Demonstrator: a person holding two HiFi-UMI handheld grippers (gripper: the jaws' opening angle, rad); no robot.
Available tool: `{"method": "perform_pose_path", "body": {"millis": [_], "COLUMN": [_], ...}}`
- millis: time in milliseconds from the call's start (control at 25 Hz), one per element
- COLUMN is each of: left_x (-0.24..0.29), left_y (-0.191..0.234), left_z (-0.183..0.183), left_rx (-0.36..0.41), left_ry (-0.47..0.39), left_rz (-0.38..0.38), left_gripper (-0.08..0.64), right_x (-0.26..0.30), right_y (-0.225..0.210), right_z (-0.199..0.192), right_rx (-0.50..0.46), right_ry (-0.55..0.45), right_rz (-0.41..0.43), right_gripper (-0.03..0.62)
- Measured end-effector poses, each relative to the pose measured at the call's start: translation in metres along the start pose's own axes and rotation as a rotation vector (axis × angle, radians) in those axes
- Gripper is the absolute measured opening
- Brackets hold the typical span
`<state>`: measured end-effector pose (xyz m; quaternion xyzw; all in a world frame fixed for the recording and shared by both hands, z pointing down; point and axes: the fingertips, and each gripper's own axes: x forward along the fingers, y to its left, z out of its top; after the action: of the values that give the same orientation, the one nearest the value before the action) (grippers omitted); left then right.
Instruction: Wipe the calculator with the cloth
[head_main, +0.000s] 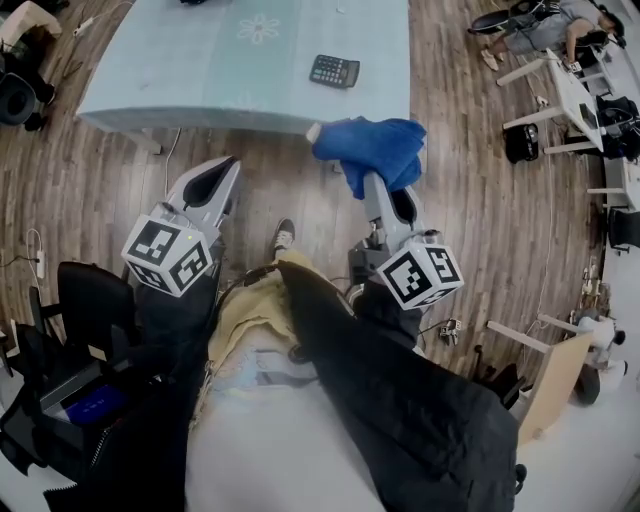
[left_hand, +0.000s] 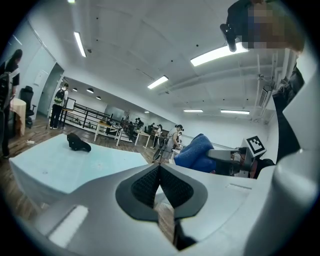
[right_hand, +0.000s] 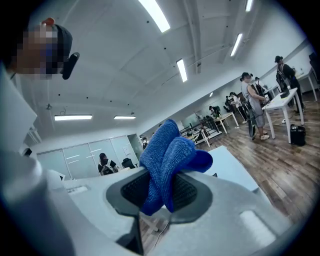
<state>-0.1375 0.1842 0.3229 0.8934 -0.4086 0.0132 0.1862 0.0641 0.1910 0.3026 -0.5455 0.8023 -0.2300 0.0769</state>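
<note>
- Dark jacket sleeves (head_main: 400, 400) are seen closest to the head camera, and both tools are held out from them over the wooden floor (head_main: 270, 190).
- On each tool a cube with square markers is carried: the left cube (head_main: 168, 255) and the right cube (head_main: 420, 273).
- The left claw (left_hand: 160, 167) is seen clenched in its own view. Its two ribbed pads are pressed together at the tips and nothing is caught between them.
- The left claw is held above the floor, short of the near edge of the worktop (head_main: 200, 60).
- The right claw (right_hand: 160, 187) is clamped on a blue cloth (right_hand: 167, 150). The fabric is pinched between the pads, bunched into thick folds above them, and a short end is left hanging below.
- In the head view the cloth is draped over the right claw's tips, so that they are covered. It is seen against the worktop's near right corner, and whether it touches the worktop cannot be told.
- The worktop is covered in a pale blue sheet, with a faint flower pattern printed near its middle.
- A dark calculator (head_main: 334, 71) is found lying flat on the worktop, near its right side and close to the near edge. It is set apart from the cloth and from both claws.
- A shoe (head_main: 284, 235) is seen on the floor between the two tools.
- A black chair (head_main: 90, 300) is seen at the left.
- White desks (head_main: 570, 90) are placed well off to the right, with a person seated there.
</note>
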Motion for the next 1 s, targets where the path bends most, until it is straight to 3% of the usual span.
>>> {"method": "perform_pose_path", "body": {"millis": [240,560,1000], "left_x": [0.076,0.132,0.202], "left_y": [-0.001,0.011,0.040], "left_z": [0.022,0.021,0.018], "left_rx": [0.019,0.004,-0.027], "left_ry": [0.022,0.068,0.117], "left_rz": [-0.017,0.020,-0.032], "left_gripper": [-0.001,-0.001,0.000], "right_x": [0.034,0.061,0.093], "right_y": [-0.054,-0.098,-0.141], "right_z": [0.035,0.044,0.036], "right_rx": [0.035,0.076,0.107], "right_ry": [-0.014,0.017,0.039], "right_rz": [0.020,0.044,-0.034], "right_gripper": [0.097,0.097,0.097]}}
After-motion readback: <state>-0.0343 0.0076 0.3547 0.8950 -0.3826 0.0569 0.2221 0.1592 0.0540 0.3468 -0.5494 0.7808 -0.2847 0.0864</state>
